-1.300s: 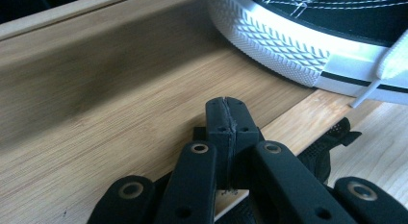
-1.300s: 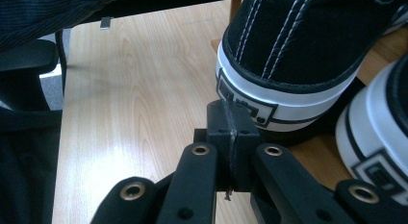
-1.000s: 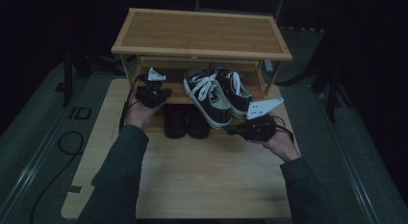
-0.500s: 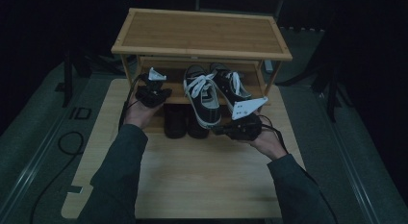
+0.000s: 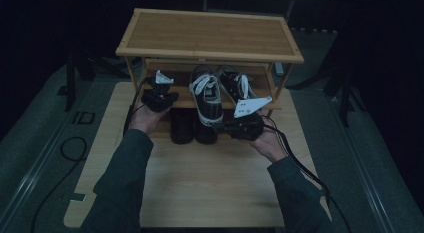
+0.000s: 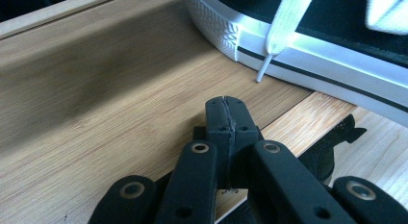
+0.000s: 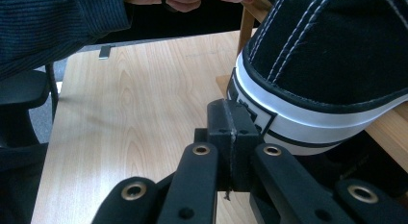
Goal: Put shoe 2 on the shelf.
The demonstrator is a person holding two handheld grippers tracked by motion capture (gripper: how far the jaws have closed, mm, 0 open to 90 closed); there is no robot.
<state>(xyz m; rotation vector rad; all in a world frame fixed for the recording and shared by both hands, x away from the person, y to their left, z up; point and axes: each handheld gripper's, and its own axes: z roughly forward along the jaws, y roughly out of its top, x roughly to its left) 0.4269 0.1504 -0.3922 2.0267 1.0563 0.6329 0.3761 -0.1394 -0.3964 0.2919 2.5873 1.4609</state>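
Observation:
Two black sneakers with white soles and laces lie on the middle shelf [image 5: 180, 100] of a wooden shoe rack [image 5: 210, 35]. My left gripper [image 5: 167, 96] is shut and empty, its tips [image 6: 226, 116] just over the shelf board, a little short of the toe of the left sneaker [image 6: 308, 51]. My right gripper [image 5: 221, 127] is also shut with nothing in it. Its tips [image 7: 232, 119] sit right at the white heel of the left sneaker [image 7: 327, 65], which hangs over the shelf's front edge. Whether they touch I cannot tell.
A pair of dark shoes [image 5: 182, 125] stands under the shelf on the wooden table [image 5: 210, 188]. The second sneaker [image 5: 237, 85] lies to the right, near the rack's right post [image 5: 280, 85]. Cables trail from both grippers.
My right gripper has moved left, from beside the rack's right post to the heel of the left sneaker. That sneaker now lies a little further left. The left gripper has stayed put.

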